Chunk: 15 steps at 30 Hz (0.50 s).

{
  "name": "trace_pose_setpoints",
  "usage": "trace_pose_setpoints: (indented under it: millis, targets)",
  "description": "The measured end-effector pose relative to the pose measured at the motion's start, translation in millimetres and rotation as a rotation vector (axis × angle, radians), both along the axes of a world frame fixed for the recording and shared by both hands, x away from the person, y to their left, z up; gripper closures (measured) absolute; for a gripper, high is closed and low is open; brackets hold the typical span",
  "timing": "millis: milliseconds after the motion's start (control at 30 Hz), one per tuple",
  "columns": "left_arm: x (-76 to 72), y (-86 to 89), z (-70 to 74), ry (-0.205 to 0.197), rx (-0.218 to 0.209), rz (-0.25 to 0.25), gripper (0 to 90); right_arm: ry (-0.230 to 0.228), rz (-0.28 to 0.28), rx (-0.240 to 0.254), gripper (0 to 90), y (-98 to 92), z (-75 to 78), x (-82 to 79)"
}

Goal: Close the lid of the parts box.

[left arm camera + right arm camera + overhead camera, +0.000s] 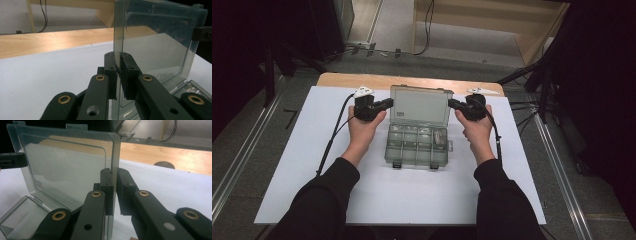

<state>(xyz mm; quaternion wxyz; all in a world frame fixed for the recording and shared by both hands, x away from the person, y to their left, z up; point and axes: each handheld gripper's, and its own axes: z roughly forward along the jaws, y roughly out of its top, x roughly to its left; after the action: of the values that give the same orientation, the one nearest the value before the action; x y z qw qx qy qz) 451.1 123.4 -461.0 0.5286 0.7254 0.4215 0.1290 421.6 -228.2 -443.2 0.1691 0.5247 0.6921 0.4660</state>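
A clear plastic compartment box (pixel 398 150) stands mid-table with its lid (pixel 420 106) raised upright. My left gripper (pixel 389 103) is shut on the lid's left edge and my right gripper (pixel 452 104) on its right edge. In the left gripper view the lid (pixel 155 50) runs edge-on between the jaws of the left gripper (pixel 119 56), and the right gripper's tip (pixel 202 33) shows at the far side. The right gripper view has the lid (pixel 67 165) pinched by the right gripper (pixel 114 171), with the left gripper's tip (pixel 12 160) across from it. Small parts lie in some compartments.
The box rests on a white sheet (pixel 312 165) over a wooden table (pixel 342 79). A cable (pixel 332 140) trails from each gripper along the forearms. Floor rails (pixel 242 150) and dark stands flank the table. Bare sheet lies in front of the box and on both sides.
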Motion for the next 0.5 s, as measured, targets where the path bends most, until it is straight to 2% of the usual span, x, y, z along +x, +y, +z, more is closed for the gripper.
trace_pose_setpoints:
  millis: [67, 100, 267, 367, 433, 500]
  targets:
    - [1.1, 2.5, 0.8, 0.028, -0.030, -0.006, 80.7, -0.017, -0.006, -0.015, 82.1, 1.9, 0.2, -3.3]
    - [0.9, 4.0, 2.0, 0.032, -0.025, -0.004, 77.1, -0.023, -0.010, -0.015, 82.0, 2.4, 0.0, -4.6]
    - [-3.7, 14.6, 12.1, 0.027, -0.039, -0.054, 65.1, -0.052, -0.008, -0.019, 82.1, 2.9, -0.5, -10.2]
    - [-5.8, 23.0, 20.0, 0.017, -0.038, -0.053, 64.6, -0.068, -0.003, -0.024, 82.1, 2.7, -0.9, -13.0]
    - [-4.2, 29.0, 23.2, 0.028, -0.062, -0.055, 64.9, -0.081, 0.000, -0.031, 82.1, 3.0, -0.9, -15.5]
    - [-1.1, 33.1, 24.3, 0.043, -0.069, -0.049, 70.6, -0.105, 0.003, -0.045, 82.1, 3.7, -1.4, -19.0]
